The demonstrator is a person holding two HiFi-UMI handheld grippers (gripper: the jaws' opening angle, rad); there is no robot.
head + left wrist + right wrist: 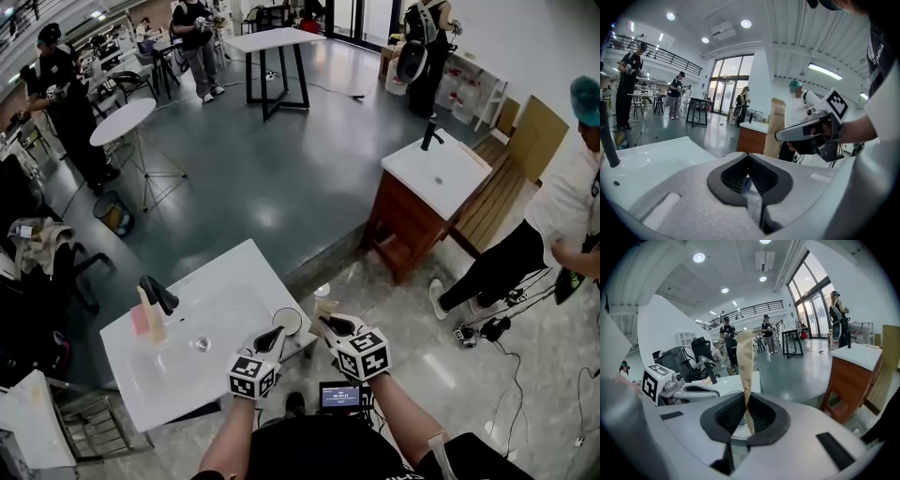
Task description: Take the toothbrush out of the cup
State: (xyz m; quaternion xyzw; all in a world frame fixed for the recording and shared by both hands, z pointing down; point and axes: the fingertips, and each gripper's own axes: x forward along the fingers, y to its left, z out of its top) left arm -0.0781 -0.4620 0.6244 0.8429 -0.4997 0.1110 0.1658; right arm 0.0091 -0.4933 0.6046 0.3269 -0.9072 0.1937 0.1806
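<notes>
At sink counter: R gripper pinches toothbrush, apparently clear of cup; L gripper clamps cup rim; set-down remains.

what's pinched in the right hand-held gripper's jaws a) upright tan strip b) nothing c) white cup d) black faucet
a: in the right gripper view the tan wrapped toothbrush stands upright, clamped by the right hand-held gripper.

Cup on counter, right edge — faucet left; toothbrush beside cup
</notes>
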